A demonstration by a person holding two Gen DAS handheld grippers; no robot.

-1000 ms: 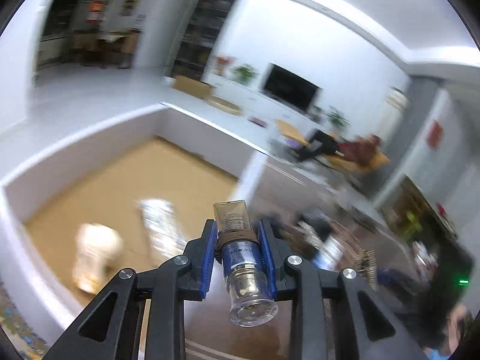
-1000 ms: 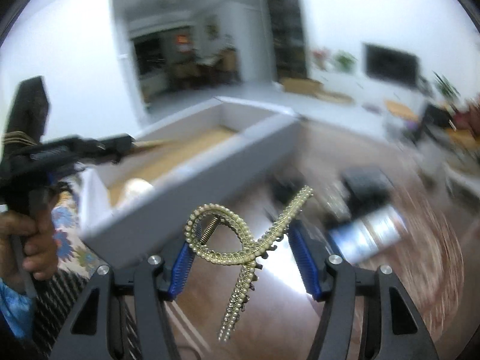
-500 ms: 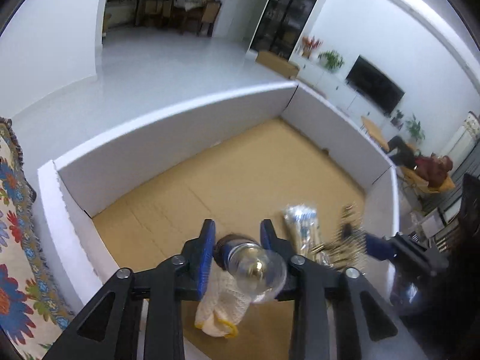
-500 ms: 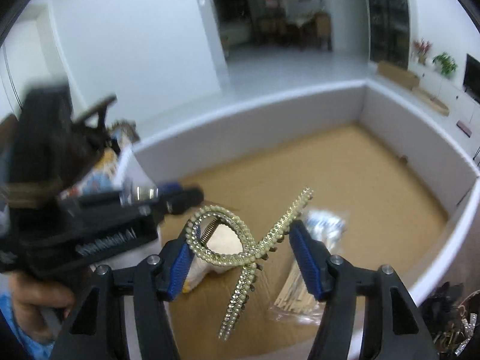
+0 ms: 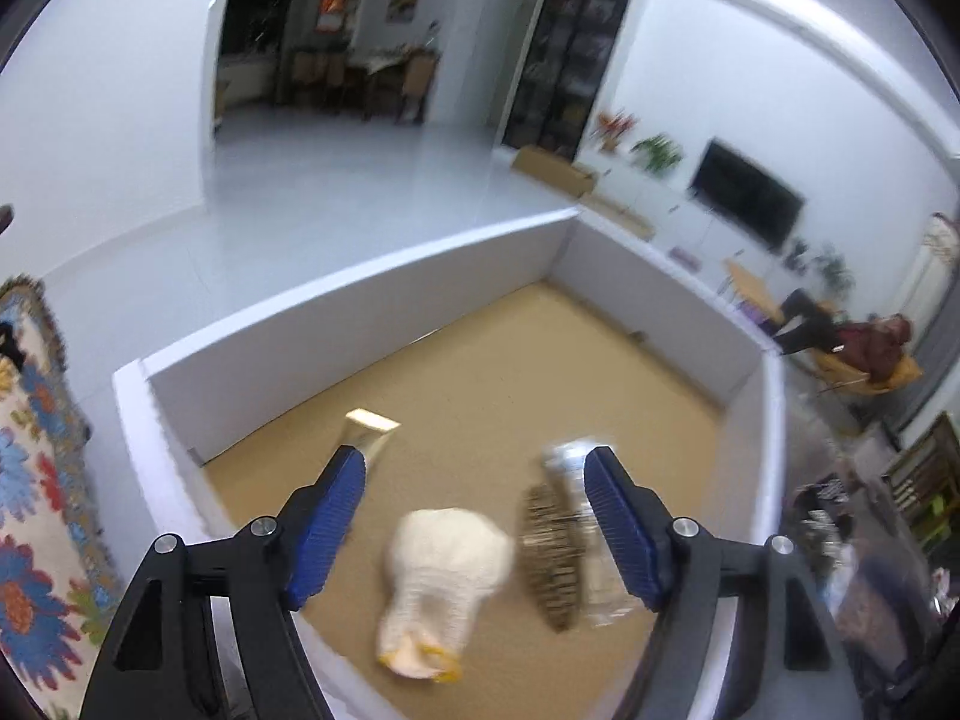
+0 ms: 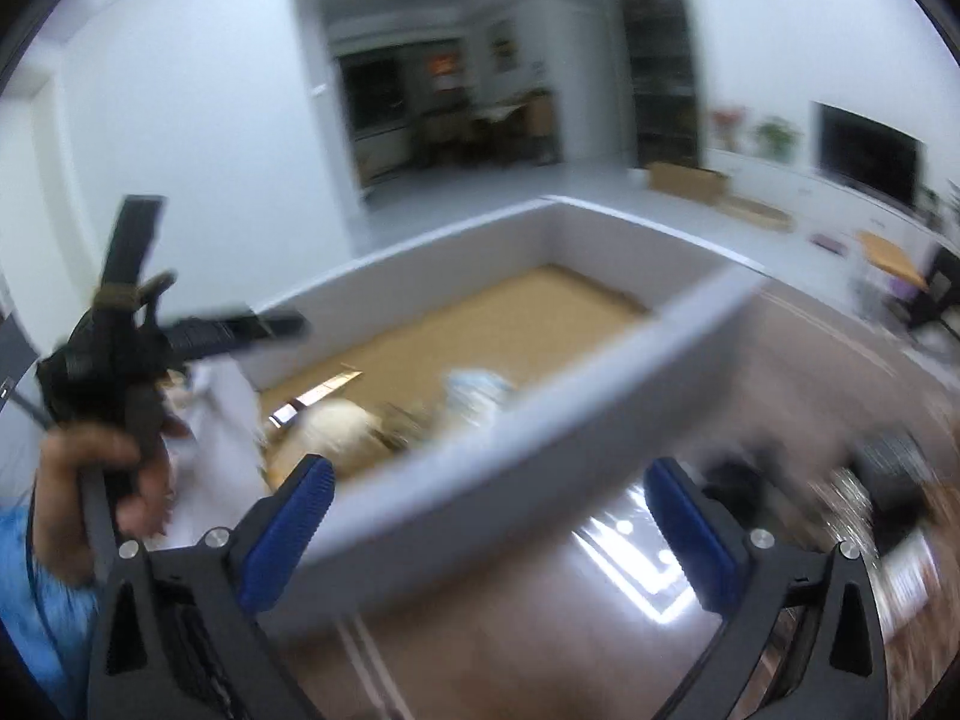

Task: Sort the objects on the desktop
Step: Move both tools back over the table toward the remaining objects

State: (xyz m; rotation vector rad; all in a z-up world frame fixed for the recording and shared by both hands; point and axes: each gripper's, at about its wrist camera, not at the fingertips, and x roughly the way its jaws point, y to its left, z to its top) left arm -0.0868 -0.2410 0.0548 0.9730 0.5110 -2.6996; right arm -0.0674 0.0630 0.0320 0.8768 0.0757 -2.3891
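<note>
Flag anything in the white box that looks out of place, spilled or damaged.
Nothing stands out. In the white box lie a cream knitted item, a gold hair clip, a clear packet and a tube, loosely scattered, blurred, none visibly broken or spilled.

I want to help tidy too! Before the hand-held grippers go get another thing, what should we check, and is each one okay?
1. Left hand-held gripper empty: ok, jaws opening, nothing between them.
2. Right hand-held gripper empty: ok, jaws opening, nothing between them.
3. Dropped things inside the white box: ok, the tube, the gold hair clip, the cream pouch and the clear packet lie on its brown floor.
4. Nothing hanging on the box rim: ok in the left wrist view.
5. More things left on the dark table: cannot tell, that side is blurred.
</note>
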